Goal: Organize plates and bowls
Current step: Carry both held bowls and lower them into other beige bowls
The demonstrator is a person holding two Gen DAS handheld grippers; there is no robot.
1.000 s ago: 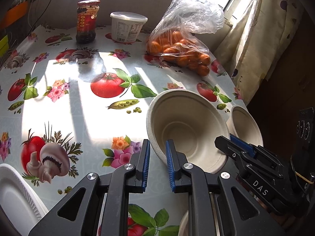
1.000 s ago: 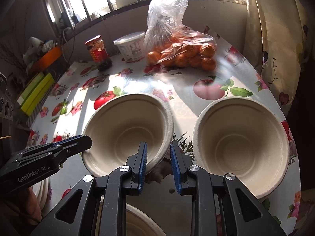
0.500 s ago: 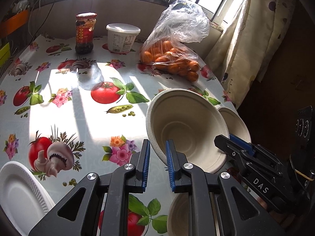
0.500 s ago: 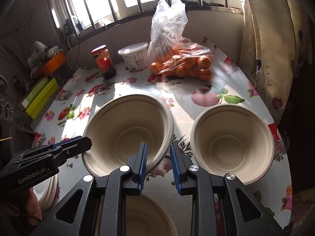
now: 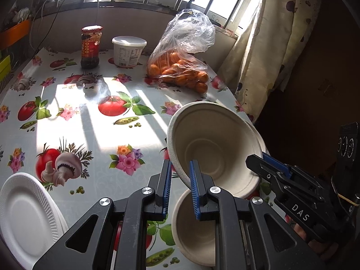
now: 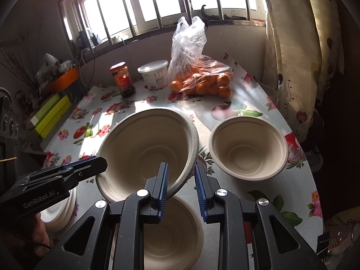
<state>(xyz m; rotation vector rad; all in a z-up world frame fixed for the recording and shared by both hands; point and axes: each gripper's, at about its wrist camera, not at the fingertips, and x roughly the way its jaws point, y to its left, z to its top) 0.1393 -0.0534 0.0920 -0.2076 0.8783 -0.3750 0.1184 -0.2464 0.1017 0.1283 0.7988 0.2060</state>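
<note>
We count three pulp bowls (image 6: 148, 148) (image 6: 248, 146) (image 6: 173, 231); one stack of white plates (image 5: 24, 213); one jar (image 5: 90, 43); one white tub (image 5: 128, 50); one bag of oranges (image 5: 180, 67); two hand-held grippers (image 5: 179, 184) (image 6: 181, 186).

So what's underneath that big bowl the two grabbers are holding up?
Another beige bowl sits on the table right below the lifted bowl, empty as far as shown. Its near side is hidden behind the right gripper.
</note>
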